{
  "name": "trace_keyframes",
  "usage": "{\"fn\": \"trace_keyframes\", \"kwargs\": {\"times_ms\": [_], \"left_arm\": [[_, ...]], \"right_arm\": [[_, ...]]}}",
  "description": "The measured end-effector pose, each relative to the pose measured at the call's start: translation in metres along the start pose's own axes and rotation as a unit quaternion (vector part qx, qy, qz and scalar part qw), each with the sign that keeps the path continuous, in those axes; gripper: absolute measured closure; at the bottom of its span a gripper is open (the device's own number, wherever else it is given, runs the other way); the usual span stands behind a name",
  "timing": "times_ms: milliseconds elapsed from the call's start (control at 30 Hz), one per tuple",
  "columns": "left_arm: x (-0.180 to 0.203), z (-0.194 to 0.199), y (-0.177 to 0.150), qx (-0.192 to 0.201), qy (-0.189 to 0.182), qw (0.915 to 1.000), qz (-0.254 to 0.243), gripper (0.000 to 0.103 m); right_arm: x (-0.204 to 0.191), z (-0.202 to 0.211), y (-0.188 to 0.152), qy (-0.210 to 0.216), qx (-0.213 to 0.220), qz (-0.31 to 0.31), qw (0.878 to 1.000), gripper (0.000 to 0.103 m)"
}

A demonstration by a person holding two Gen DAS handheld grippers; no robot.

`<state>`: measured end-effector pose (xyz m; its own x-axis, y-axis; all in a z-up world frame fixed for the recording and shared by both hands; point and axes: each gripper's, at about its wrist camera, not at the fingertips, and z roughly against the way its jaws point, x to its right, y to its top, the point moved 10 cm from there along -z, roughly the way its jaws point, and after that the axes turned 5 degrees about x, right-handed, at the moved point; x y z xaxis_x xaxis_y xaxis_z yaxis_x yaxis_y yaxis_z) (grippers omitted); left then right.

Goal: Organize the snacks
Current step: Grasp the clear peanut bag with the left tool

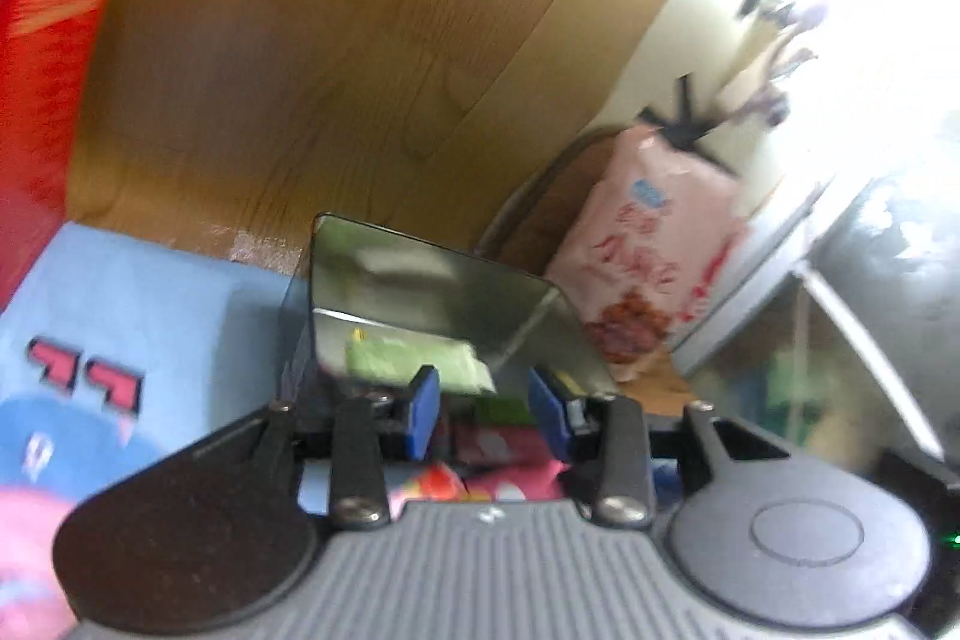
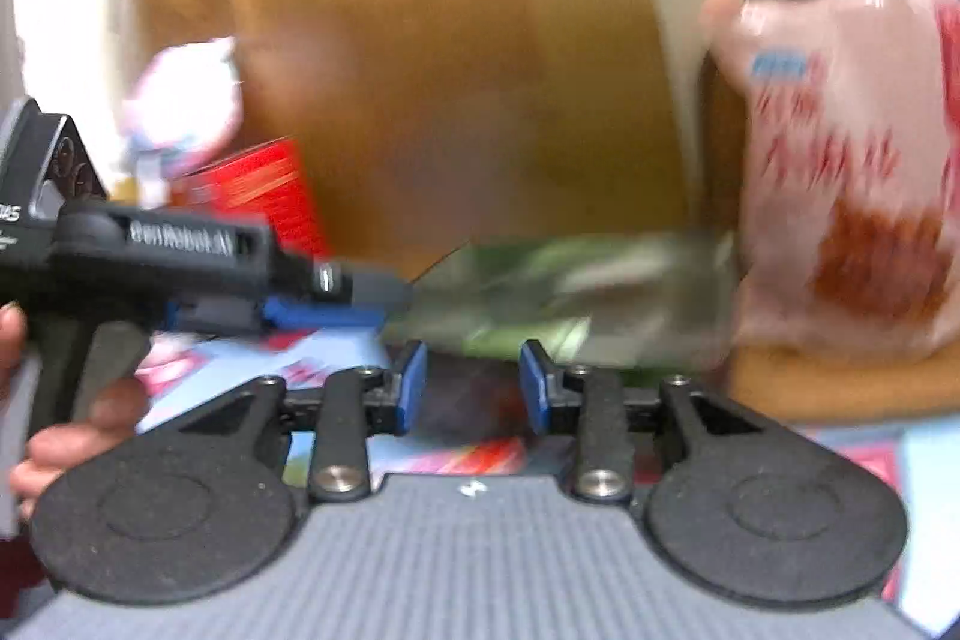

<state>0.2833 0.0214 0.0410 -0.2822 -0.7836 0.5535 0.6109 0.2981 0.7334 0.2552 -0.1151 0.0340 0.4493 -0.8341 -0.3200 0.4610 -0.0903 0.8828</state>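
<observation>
Both grippers, left (image 1: 483,415) and right (image 2: 473,388), stand narrowly apart, holding nothing. A green packet (image 1: 414,367) lies in the clear bin (image 1: 432,280). The pink bag (image 2: 852,160) and red box (image 1: 48,100) remain outside, apparently unsorted.

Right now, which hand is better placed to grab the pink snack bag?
Probably the right. The pink snack bag looms large just right of the right gripper, whose jaws are open and empty. From the left gripper it looks smaller and farther off.

wood floor (image 1: 312,40) | blue printed mat (image 1: 150,292) | black chair base (image 1: 684,118) on floor
</observation>
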Motion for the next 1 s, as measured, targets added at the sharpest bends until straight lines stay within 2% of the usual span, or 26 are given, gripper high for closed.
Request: {"fn": "trace_keyframes", "kwargs": {"times_ms": [67, 167, 300, 333, 433, 533, 667, 733, 800, 900, 933, 967, 1000], "left_arm": [[-0.003, 0.026, -0.016, 0.01, -0.001, 0.9999, 0.008, 0.069], [-0.011, 0.054, -0.05, 0.011, 0.005, 0.9994, 0.033, 0.069], [-0.02, 0.082, -0.091, 0.003, 0.018, 0.9988, 0.045, 0.069], [-0.023, 0.085, -0.098, -0.001, 0.02, 0.9987, 0.048, 0.069], [-0.03, 0.088, -0.116, -0.018, 0.028, 0.9977, 0.059, 0.069], [-0.034, 0.087, -0.128, -0.032, 0.031, 0.9965, 0.07, 0.069], [-0.024, 0.082, -0.142, -0.05, 0.022, 0.997, 0.056, 0.068], [-0.015, 0.077, -0.151, -0.063, 0.012, 0.9967, 0.049, 0.062], [-0.004, 0.071, -0.16, -0.075, 0.001, 0.9964, 0.039, 0.062], [0.015, 0.062, -0.175, -0.097, -0.019, 0.9948, 0.024, 0.062], [0.02, 0.06, -0.18, -0.104, -0.024, 0.9941, 0.02, 0.062], [0.026, 0.058, -0.185, -0.111, -0.029, 0.9933, 0.014, 0.062], [0.033, 0.056, -0.189, -0.118, -0.034, 0.9924, 0.005, 0.06]], "right_arm": [[-0.012, 0.007, -0.026, 0.021, -0.032, -0.016, 0.999, 0.066], [-0.015, 0.008, -0.056, 0.015, -0.062, -0.053, 0.997, 0.065], [-0.014, 0.02, -0.07, 0.018, -0.05, -0.124, 0.991, 0.067], [-0.015, 0.02, -0.076, 0.021, -0.055, -0.131, 0.99, 0.078], [-0.018, 0.022, -0.086, 0.023, -0.069, -0.147, 0.986, 0.087], [-0.022, 0.036, -0.095, 0.041, -0.074, -0.166, 0.982, 0.089], [-0.017, 0.082, -0.119, 0.066, -0.086, -0.183, 0.977, 0.089], [-0.012, 0.104, -0.132, 0.069, -0.088, -0.187, 0.976, 0.089], [-0.008, 0.127, -0.142, 0.059, -0.079, -0.172, 0.98, 0.088], [-0.008, 0.154, -0.153, 0.024, -0.064, -0.119, 0.991, 0.08], [-0.01, 0.162, -0.155, 0.012, -0.056, -0.1, 0.993, 0.071], [-0.011, 0.167, -0.156, 0.001, -0.05, -0.083, 0.995, 0.057], [-0.012, 0.172, -0.157, -0.013, -0.042, -0.062, 0.997, 0.051]]}}
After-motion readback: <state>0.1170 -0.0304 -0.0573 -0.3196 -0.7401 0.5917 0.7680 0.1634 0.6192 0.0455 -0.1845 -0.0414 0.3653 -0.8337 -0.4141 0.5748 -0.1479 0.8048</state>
